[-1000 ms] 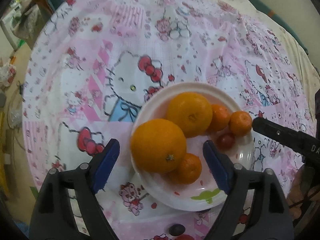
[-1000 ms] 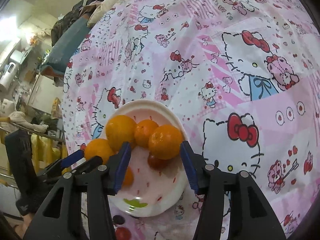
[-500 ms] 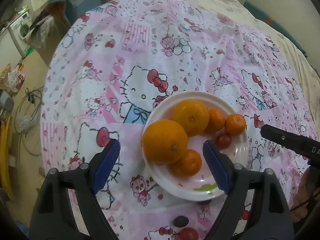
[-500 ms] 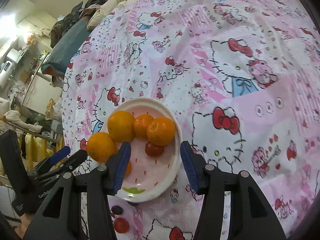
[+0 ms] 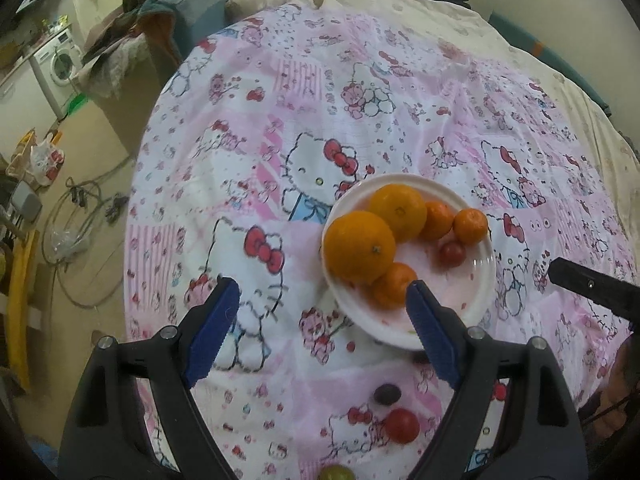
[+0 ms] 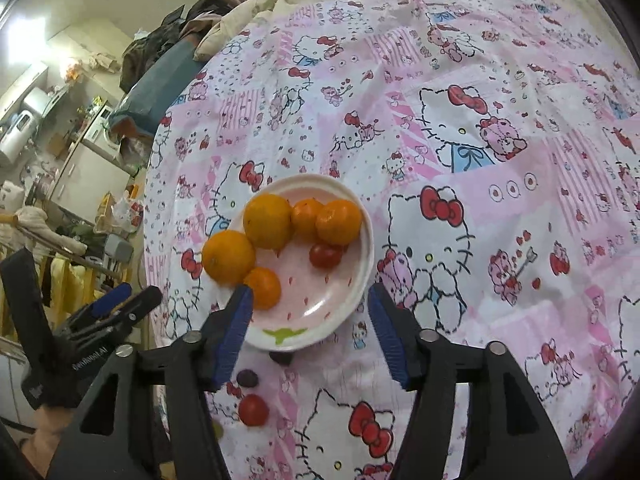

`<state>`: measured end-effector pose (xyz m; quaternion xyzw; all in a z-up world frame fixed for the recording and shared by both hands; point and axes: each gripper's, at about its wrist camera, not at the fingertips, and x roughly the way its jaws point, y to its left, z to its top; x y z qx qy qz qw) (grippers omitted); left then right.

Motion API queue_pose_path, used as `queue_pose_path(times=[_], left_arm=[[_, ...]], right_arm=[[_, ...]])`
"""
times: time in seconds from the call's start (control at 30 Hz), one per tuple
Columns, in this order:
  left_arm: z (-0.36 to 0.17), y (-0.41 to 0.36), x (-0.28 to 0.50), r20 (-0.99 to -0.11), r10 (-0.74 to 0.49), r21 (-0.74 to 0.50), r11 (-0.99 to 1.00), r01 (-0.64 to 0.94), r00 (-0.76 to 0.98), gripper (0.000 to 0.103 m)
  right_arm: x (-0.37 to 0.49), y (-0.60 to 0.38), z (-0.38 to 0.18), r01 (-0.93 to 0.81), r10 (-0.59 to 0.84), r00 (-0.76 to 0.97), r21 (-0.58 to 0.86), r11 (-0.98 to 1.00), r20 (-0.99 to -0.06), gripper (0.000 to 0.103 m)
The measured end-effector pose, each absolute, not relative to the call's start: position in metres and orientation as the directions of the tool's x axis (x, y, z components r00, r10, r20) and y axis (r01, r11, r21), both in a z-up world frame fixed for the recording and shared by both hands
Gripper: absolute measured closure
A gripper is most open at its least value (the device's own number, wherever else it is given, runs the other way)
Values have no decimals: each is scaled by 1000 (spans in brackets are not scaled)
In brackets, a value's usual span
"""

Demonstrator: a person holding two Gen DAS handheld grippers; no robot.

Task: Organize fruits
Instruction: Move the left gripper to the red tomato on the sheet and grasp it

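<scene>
1. Left wrist view: the white plate (image 5: 476, 300) sits right of centre on the cartoon-cat bedsheet (image 5: 360, 92), and it's filling up: two big oranges (image 5: 359, 246), three small mandarins (image 5: 470, 225) and one red cherry tomato (image 5: 452, 253) are already on it.
2. Same view, lower centre: a dark grape (image 5: 387, 394), a loose tomato (image 5: 402, 425) and a greenish fruit (image 5: 335, 473) at the bottom edge lie off the plate on the sheet. By my read, that's the work left.
3. The left gripper (image 5: 322, 330) has its fingers spread wide, nothing between them.
4. Right wrist view: the same plate sits at centre-left, loaded, with two dark grapes (image 6: 247, 378) and the loose tomato just below its rim.
5. The right gripper (image 6: 310, 332) is opening, empty, with its fingers framing the plate's lower rim.
</scene>
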<state>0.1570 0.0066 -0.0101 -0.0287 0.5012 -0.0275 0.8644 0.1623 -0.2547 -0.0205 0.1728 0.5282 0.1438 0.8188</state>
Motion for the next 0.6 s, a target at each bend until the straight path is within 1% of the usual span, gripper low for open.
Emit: queue_pose_path(times=[0.03,0.13,0.2,0.23,0.27,0.6], left_arm=[[-10,8,154,-867,-81,-84,996,16,492,20],[-11,11,143,-872,-96,-103,995,11,480,20],[-12,10,135,-875,-100,-108,994,11,475,20],[-13,10,131,-877,-105,-113,994,13,469,20],[-14,8,128,-880,-111,-117,993,17,462,20],[-36,-17,107,-918,-121,-106,993,59,379,20]], right_arm=[[157,-255,-21,-56,410,405,426,903,-817,35],[144,-257,-28,-45,410,393,428,903,-823,32],[137,-258,-32,-34,420,382,441,897,-823,27],[132,-259,-34,-26,421,381,446,895,-823,20],[127,-260,-36,-18,421,381,449,894,-823,17],[99,-272,-54,42,421,358,465,884,-834,17]])
